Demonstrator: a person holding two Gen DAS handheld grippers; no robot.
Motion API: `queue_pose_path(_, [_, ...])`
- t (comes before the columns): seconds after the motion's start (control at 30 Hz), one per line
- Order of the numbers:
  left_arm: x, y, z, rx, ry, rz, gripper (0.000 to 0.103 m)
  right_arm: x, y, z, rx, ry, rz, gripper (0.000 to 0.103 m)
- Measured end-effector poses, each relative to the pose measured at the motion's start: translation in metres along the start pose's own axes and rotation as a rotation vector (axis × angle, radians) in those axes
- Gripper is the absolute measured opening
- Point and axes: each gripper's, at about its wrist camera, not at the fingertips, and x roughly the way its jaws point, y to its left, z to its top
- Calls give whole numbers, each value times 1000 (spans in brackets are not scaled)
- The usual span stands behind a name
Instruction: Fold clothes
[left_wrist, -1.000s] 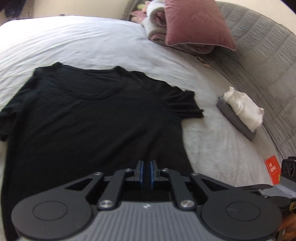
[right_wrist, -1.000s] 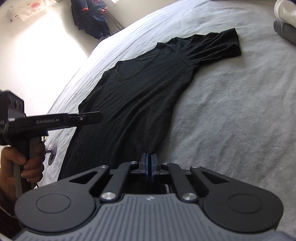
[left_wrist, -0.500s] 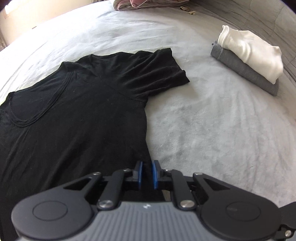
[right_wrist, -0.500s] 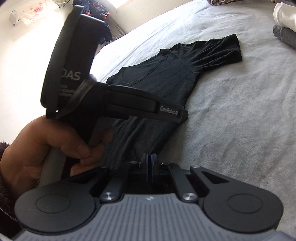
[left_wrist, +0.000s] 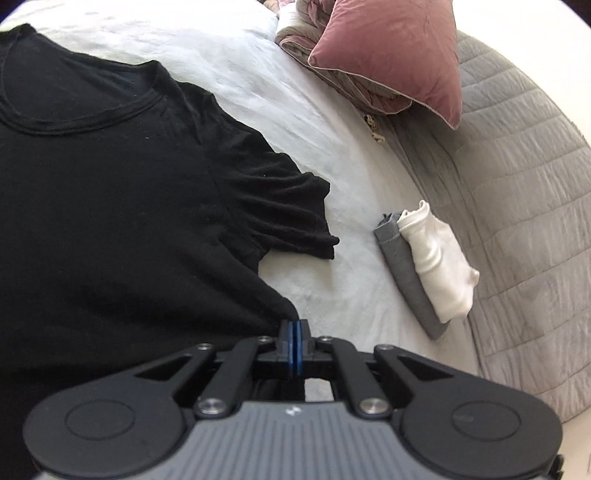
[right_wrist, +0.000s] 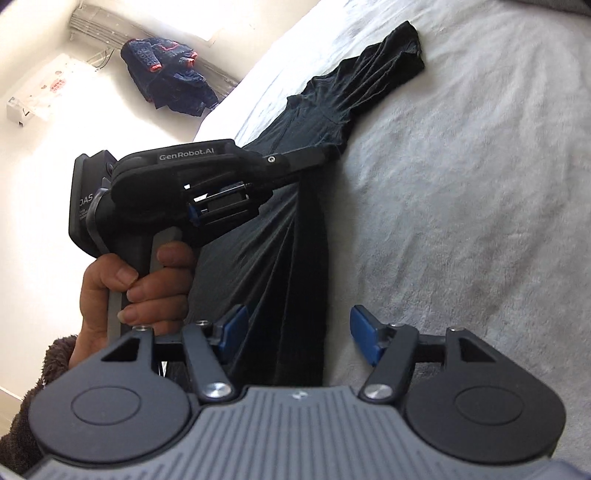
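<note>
The right gripper (right_wrist: 295, 332), clenched half a second ago, now spreads its fingers over the black cotton T-shirt (left_wrist: 110, 221) on the grey bed (left_wrist: 325, 147), while the left gripper (left_wrist: 294, 343) pinches its 6 o'clock edge, suggesting a handover.

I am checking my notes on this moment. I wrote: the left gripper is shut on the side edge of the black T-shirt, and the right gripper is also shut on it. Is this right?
Not quite. The left gripper is shut on the black T-shirt, but the right gripper is open: the right wrist view shows its blue pads wide apart, with the cloth passing between them.
</note>
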Motion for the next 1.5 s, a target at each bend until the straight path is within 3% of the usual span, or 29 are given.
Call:
queue_pose_path(0.27, [-10, 21, 1, -145, -46, -171, 1, 0, -22, 0, 74, -23, 148, 64])
queue_pose_path(0.4, [-3, 19, -1, -135, -25, -141, 1, 7, -23, -1, 65, -28, 212, 59])
queue_pose_path(0.43, [0, 19, -2, -131, -19, -132, 1, 11, -23, -1, 70, -12, 225, 48])
queue_pose_path(0.47, [2, 18, -2, -127, -14, -122, 1, 14, -24, -2, 77, 4, 238, 30])
queue_pose_path(0.5, [4, 18, -3, -123, -8, -113, 2, 16, -28, -5, 119, 32, 255, 21])
queue_pose_path(0.53, [6, 16, -4, -106, 3, -86, 2, 18, -32, -7, 163, 61, 273, 12])
queue_pose_path(0.67, [17, 12, -3, -32, 96, 21, 3, 2, -30, -11, 180, 67, 278, 12])
queue_pose_path(0.8, [11, 5, 14, 13, 83, 68, 16, -12, -29, -15, 186, 88, 221, 10])
queue_pose_path(0.87, [10, -4, 22, 68, 54, 131, 24, -13, -30, -20, 182, 99, 196, 10])
queue_pose_path(1.03, [39, -42, 31, 278, 48, 301, 33, -13, -29, -26, 166, 104, 186, 15])
queue_pose_path(1.13, [67, -59, 27, 422, 39, 460, 32, -11, -29, -25, 164, 113, 187, 15])
queue_pose_path(1.23, [84, -66, 26, 490, 8, 541, 2, -10, -30, -27, 156, 109, 191, 14])
queue_pose_path(1.3, [84, -66, 28, 468, -16, 508, 2, -15, -33, -30, 141, 108, 181, 12])
queue_pose_path(1.4, [73, -59, 32, 365, -58, 352, 2, -19, -30, -30, 134, 120, 165, 10])
queue_pose_path(1.5, [76, -47, 35, 324, -49, 324, 3, -28, -27, -26, 123, 121, 161, 8])
